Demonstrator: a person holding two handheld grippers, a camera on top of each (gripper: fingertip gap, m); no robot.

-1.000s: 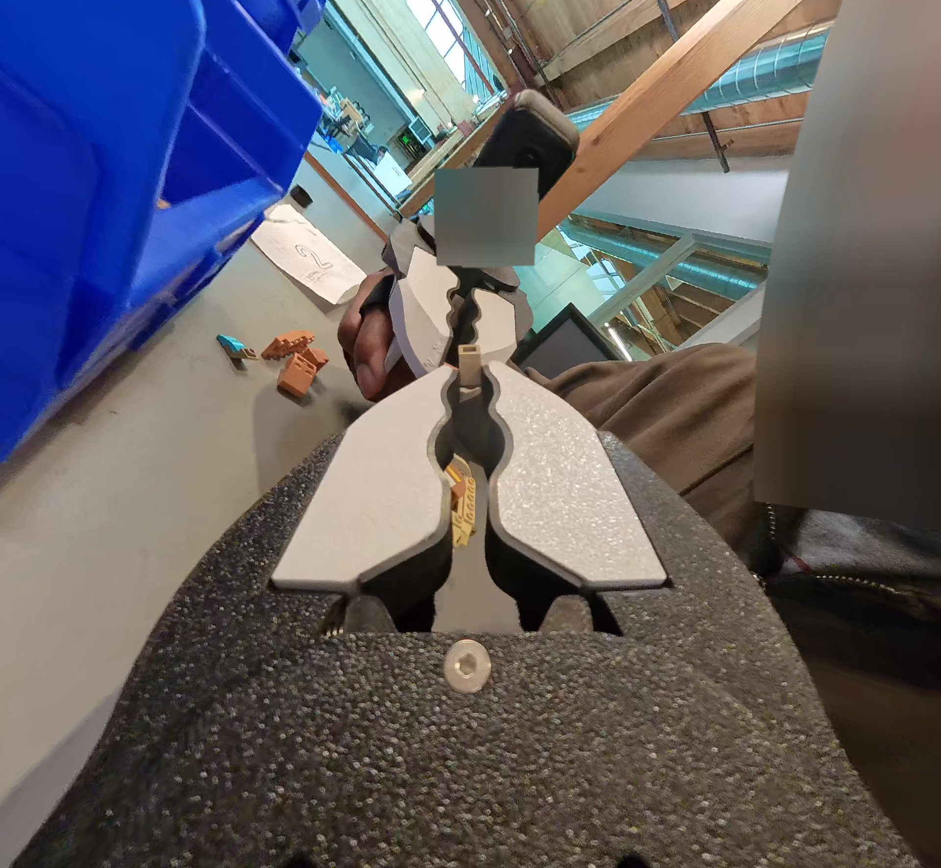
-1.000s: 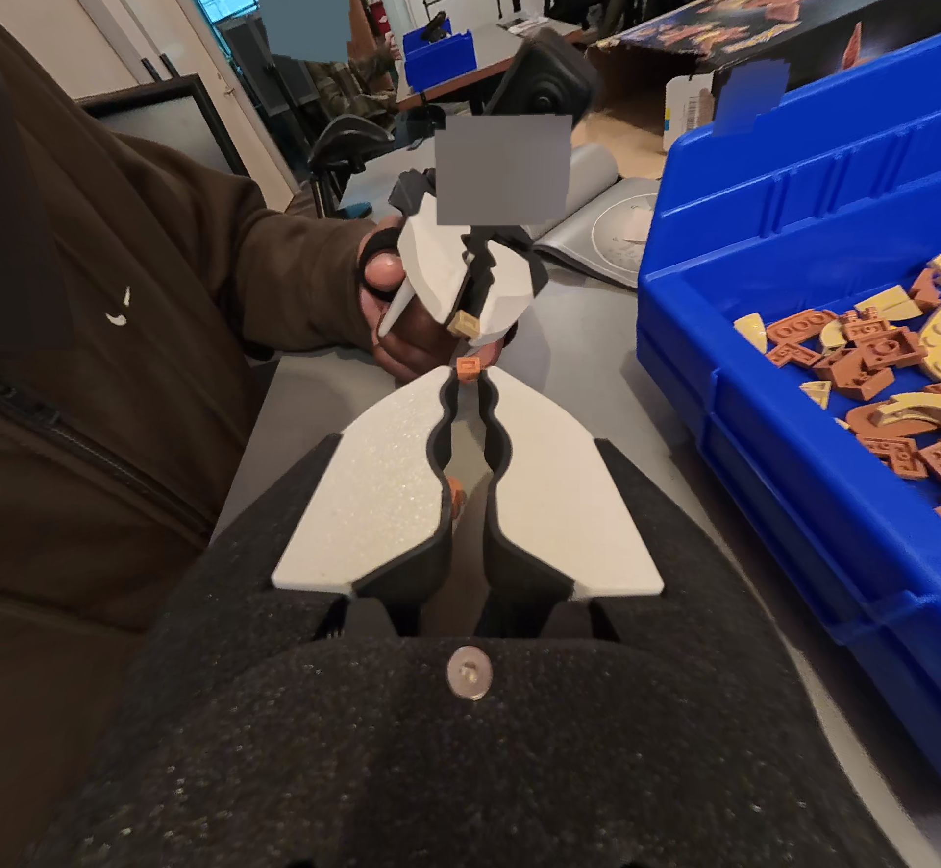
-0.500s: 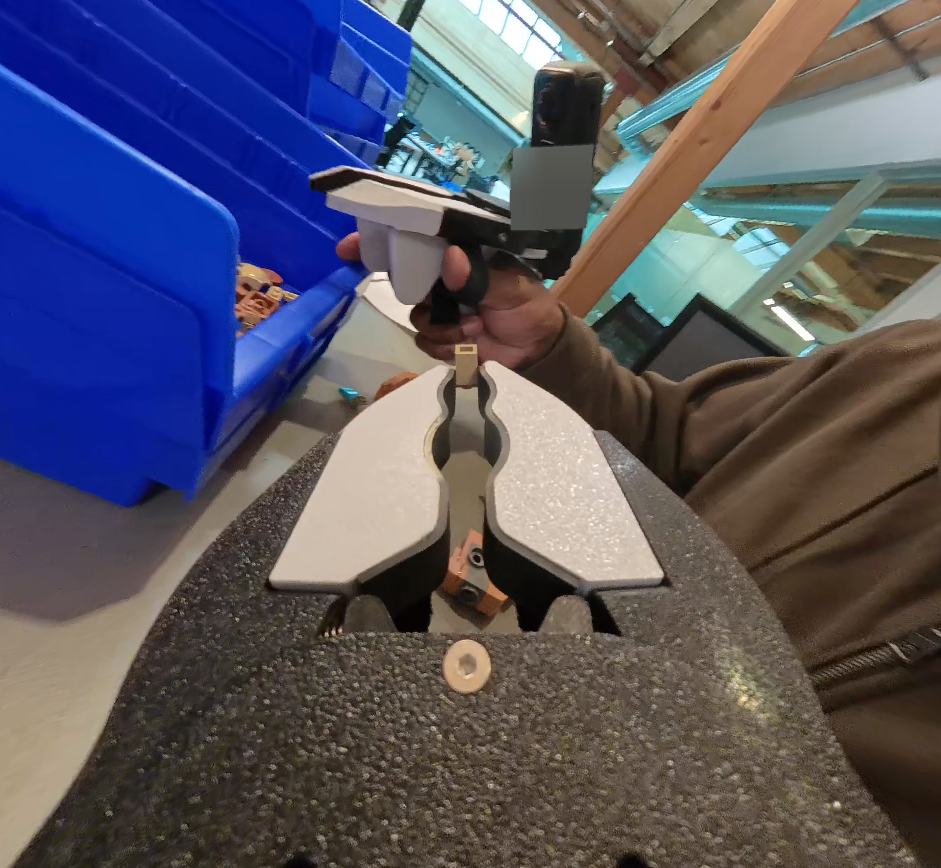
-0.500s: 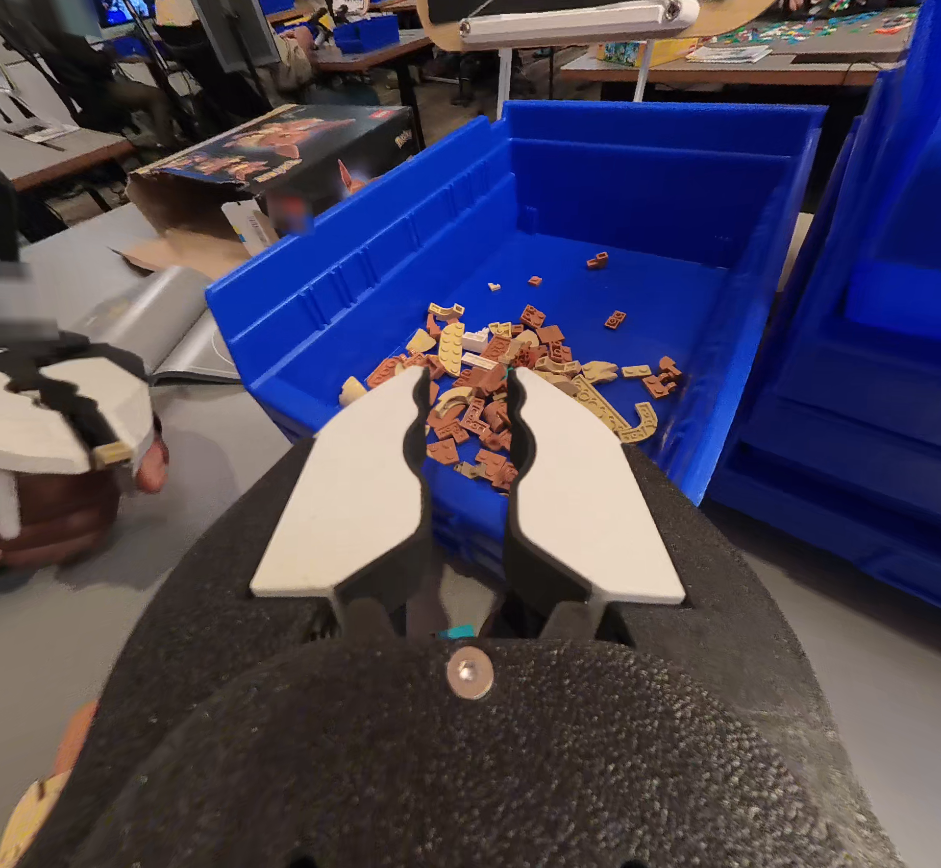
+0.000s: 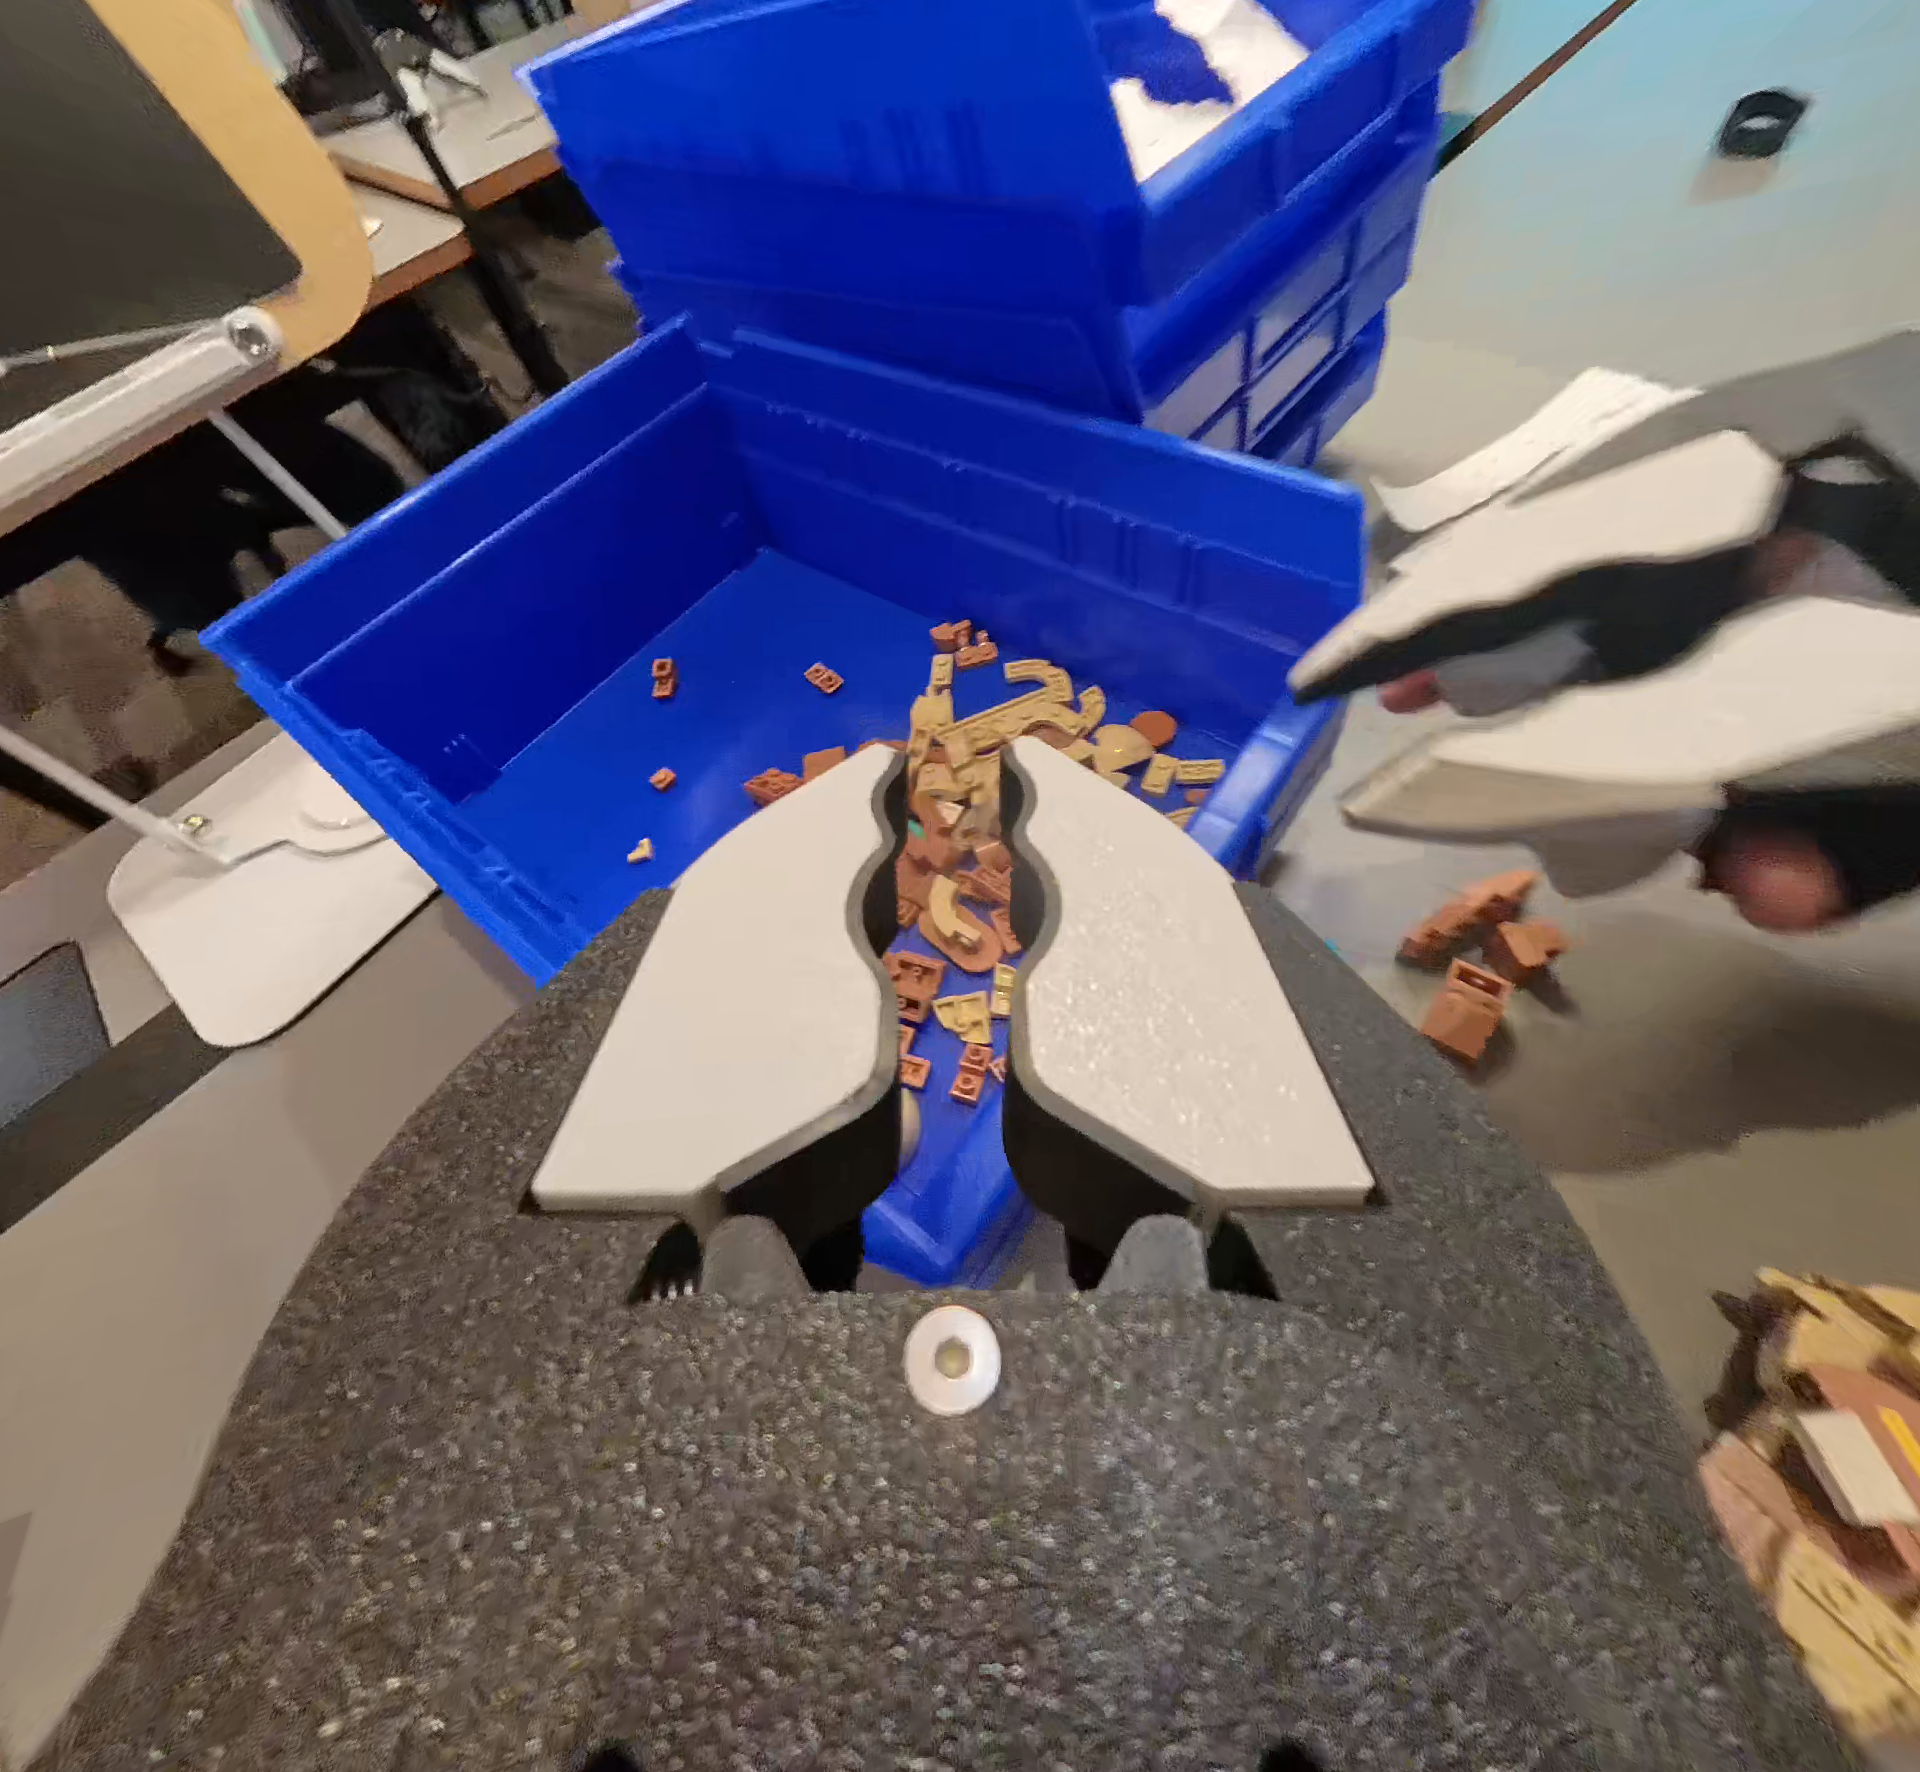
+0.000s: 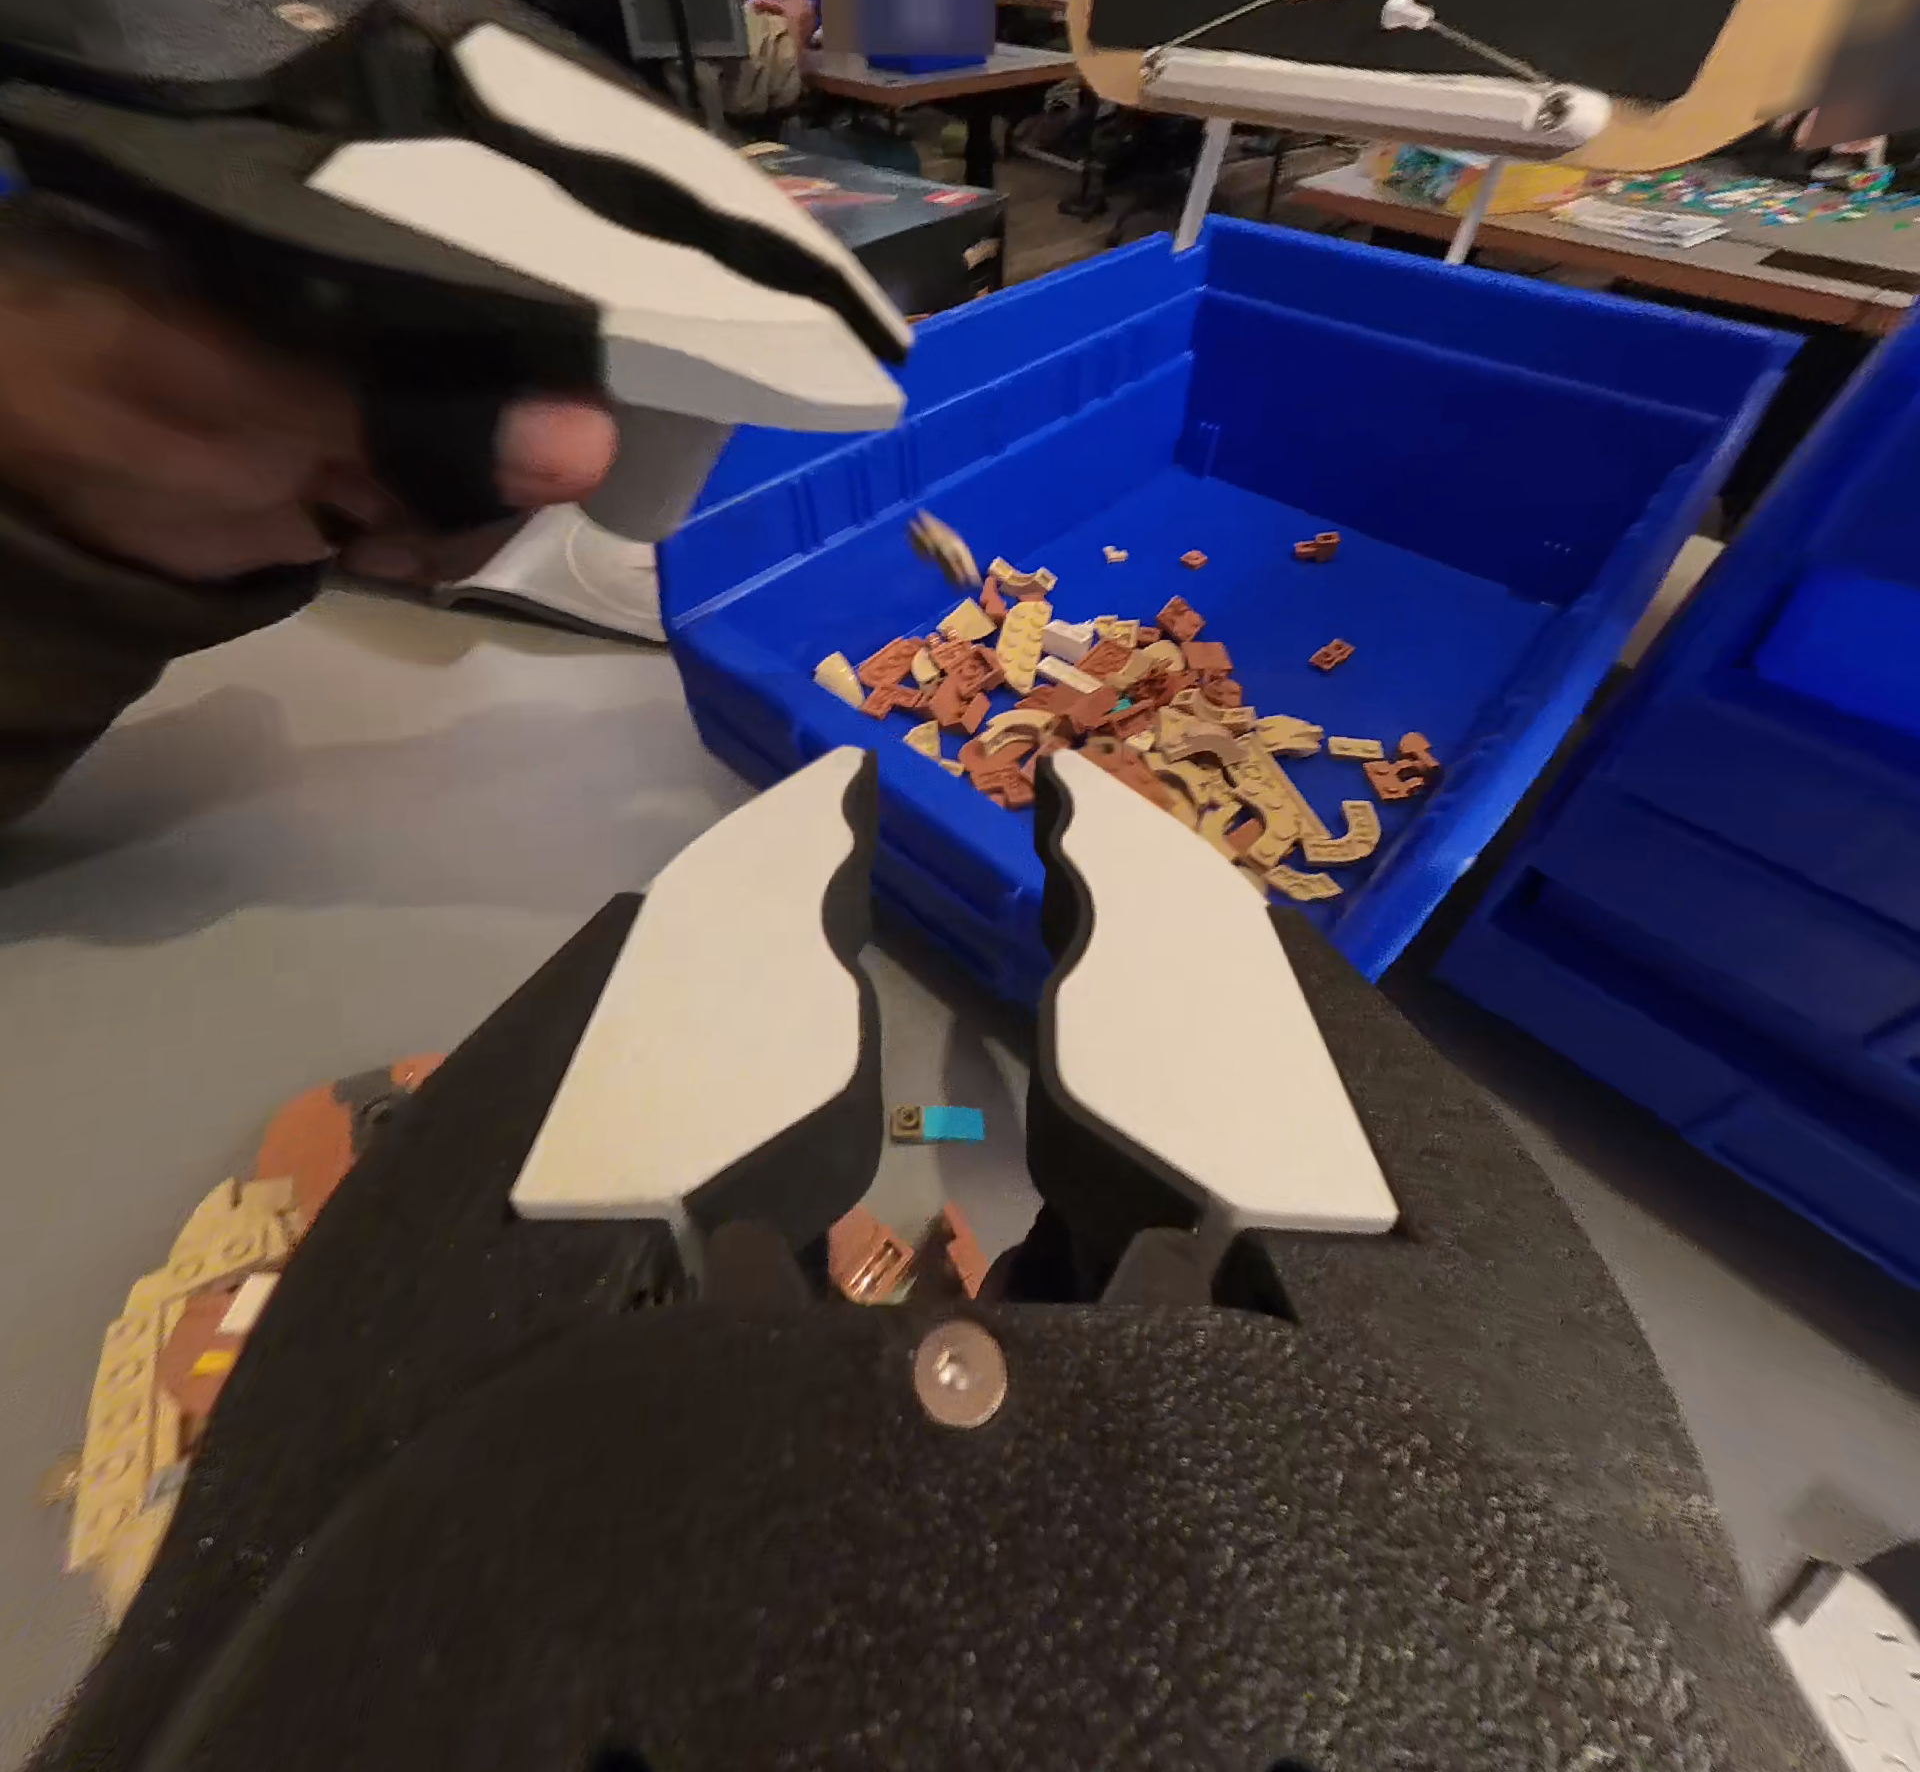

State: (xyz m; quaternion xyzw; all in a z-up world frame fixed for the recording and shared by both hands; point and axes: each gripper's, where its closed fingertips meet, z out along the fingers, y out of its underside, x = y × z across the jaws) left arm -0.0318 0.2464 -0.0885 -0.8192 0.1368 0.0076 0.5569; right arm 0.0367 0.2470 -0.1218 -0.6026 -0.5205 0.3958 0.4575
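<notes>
Left gripper — my fingers released above blue bin of tan-and-brown bricks | right gripper — fingers parted, bare, near bin's front wall, over grey surface

Two grippers, one open blue bin of too many small bricks to count, three stacked bins.

Even indoor light, soft shadows on table; motion blur, fisheye warp at edges.
</notes>
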